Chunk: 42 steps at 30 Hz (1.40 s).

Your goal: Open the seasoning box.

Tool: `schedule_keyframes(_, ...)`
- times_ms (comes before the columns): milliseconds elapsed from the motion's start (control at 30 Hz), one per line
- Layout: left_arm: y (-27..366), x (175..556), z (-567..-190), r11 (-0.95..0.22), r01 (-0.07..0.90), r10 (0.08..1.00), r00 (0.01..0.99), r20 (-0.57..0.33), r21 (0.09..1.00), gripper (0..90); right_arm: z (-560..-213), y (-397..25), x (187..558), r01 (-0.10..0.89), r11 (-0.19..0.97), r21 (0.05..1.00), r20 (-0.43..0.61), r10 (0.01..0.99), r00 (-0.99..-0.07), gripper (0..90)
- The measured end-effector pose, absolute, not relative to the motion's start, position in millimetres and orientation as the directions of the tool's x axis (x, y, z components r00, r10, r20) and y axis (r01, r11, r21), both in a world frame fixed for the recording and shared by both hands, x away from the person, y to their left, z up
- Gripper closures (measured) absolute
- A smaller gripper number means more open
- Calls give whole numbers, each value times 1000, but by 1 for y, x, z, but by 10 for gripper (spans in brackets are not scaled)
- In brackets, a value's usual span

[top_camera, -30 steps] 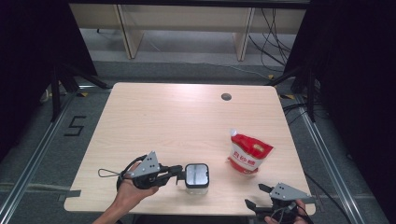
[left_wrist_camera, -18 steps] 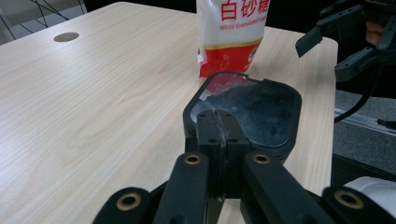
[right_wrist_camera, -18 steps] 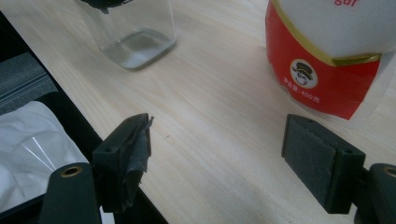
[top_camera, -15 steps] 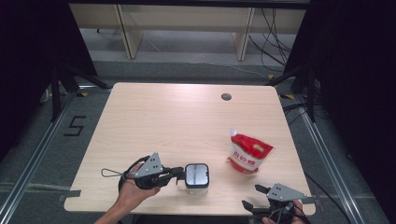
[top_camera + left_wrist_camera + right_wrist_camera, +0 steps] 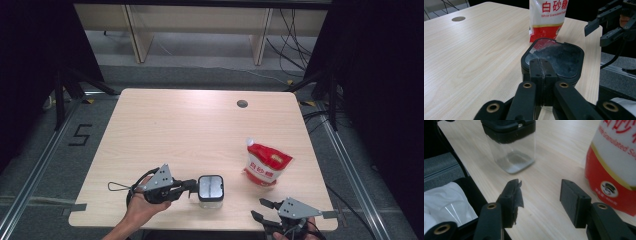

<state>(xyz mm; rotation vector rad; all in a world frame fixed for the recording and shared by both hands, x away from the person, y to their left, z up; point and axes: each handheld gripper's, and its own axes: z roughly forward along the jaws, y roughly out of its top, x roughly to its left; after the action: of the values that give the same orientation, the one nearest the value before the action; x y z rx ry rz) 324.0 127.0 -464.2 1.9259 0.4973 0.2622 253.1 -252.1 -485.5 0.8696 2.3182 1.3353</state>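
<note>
Two grippers, left gripper (image 5: 192,187) clamped on jar (image 5: 210,190) lid edge, right gripper (image 5: 261,209) jaws apart, empty

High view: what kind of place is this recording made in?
Probably a lab or recording studio rather than a home. A bare wooden table stands on grey carpet between black curtains, loose cables run across the floor behind it, and a taped "5" marks the floor at its left.
</note>
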Motion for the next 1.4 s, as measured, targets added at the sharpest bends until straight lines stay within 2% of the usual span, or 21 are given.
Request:
schedule_keyframes(67, 127, 324, -465, -320, 227, 463, 885, -57, 920, 893, -486, -247, 253, 360, 361, 861, 49, 645, -763, 527)
schedule_keyframes(267, 129, 324, -467, -302, 237, 465, 882, -74, 923, 893, -484, -237, 258, 277, 398, 875, -27, 611, -791, 569)
schedule_keyframes(367, 130, 323, -468, -293, 245, 470, 879, -84, 924, 892, -482, -232, 260, 256, 381, 889, -35, 613, -789, 647)
schedule_keyframes(467, 130, 324, -469, -280, 255, 467, 878, -101, 926, 892, -482, -229, 261, 248, 370, 895, -33, 611, -791, 673)
schedule_keyframes(567, 131, 325, -468, -297, 231, 457, 886, -74, 926, 891, -480, -226, 265, 236, 355, 904, -28, 602, -798, 713)
schedule_keyframes(633, 130, 325, -469, -276, 250, 462, 881, -100, 928, 892, -479, -222, 266, 247, 354, 902, -23, 610, -792, 742)
schedule_keyframes(800, 130, 325, -469, -270, 248, 459, 883, -102, 930, 891, -476, -213, 275, 195, 375, 906, -66, 580, -812, 813)
schedule_keyframes(833, 130, 325, -469, -272, 246, 459, 883, -99, 930, 891, -476, -209, 276, 210, 360, 909, -44, 585, -810, 829)
schedule_keyframes(867, 129, 324, -469, -276, 252, 465, 880, -101, 928, 891, -475, -209, 280, 181, 376, 909, -73, 570, -818, 840)
schedule_keyframes(1033, 130, 325, -469, -276, 243, 460, 883, -95, 930, 891, -476, -198, 289, 154, 400, 904, -98, 542, -834, 867)
schedule_keyframes(1233, 130, 324, -470, -267, 255, 465, 879, -107, 929, 891, -477, -189, 291, 176, 418, 891, -82, 531, -844, 898)
schedule_keyframes(1400, 130, 323, -469, -283, 236, 470, 879, -80, 930, 890, -479, -185, 293, 169, 439, 883, -93, 515, -852, 900)
